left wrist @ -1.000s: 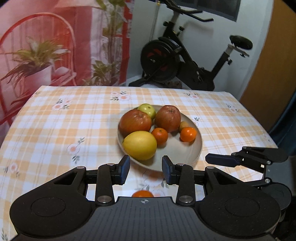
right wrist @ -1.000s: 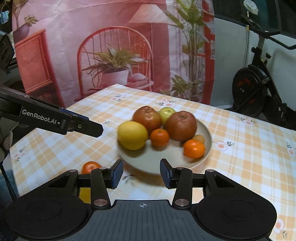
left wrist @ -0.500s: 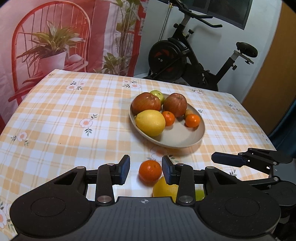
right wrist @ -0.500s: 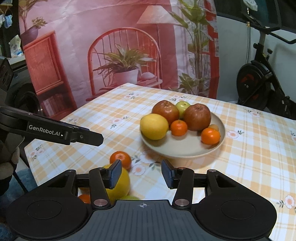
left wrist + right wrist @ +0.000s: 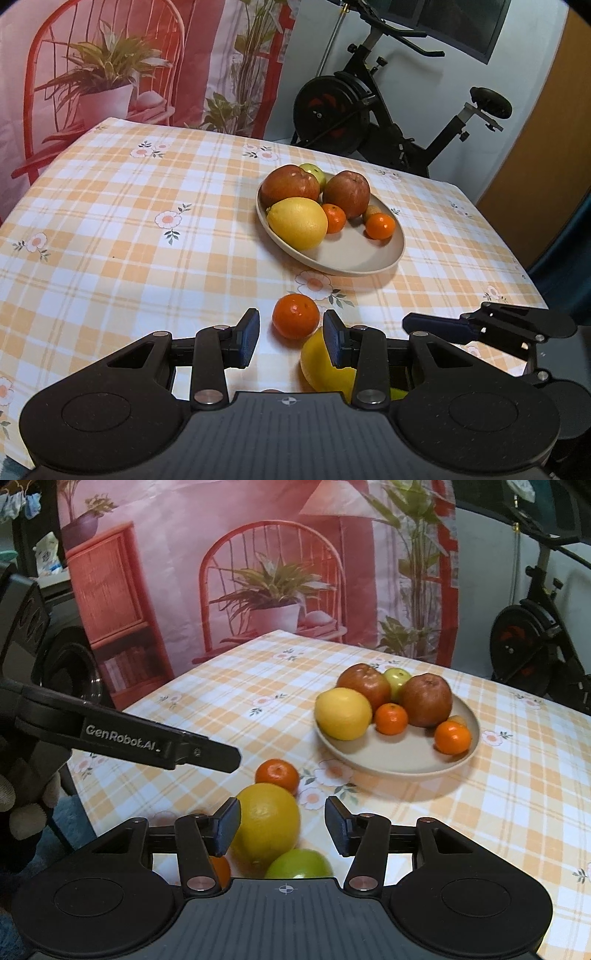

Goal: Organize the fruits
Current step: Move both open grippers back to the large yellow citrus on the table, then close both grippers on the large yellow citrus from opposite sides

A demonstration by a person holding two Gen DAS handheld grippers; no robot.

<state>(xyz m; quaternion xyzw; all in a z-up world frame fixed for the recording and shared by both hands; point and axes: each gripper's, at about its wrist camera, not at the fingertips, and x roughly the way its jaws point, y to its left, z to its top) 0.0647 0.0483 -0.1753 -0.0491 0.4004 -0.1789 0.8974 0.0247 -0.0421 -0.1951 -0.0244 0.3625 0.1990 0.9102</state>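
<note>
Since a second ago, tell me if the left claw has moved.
Yes. The left claw has pulled back from the plate, which now sits farther off, and frames a loose mandarin on the tablecloth.

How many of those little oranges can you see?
3 for sure: two on the plate, one mid-plate, one near its right rim, and one on the tablecloth. An orange sliver behind the gripper may be a fourth.

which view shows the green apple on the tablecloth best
The right wrist view: the green apple shows its rounded top beside the large yellow citrus, just above the right gripper body. The left wrist view shows only a green sliver behind that gripper's finger.
</note>
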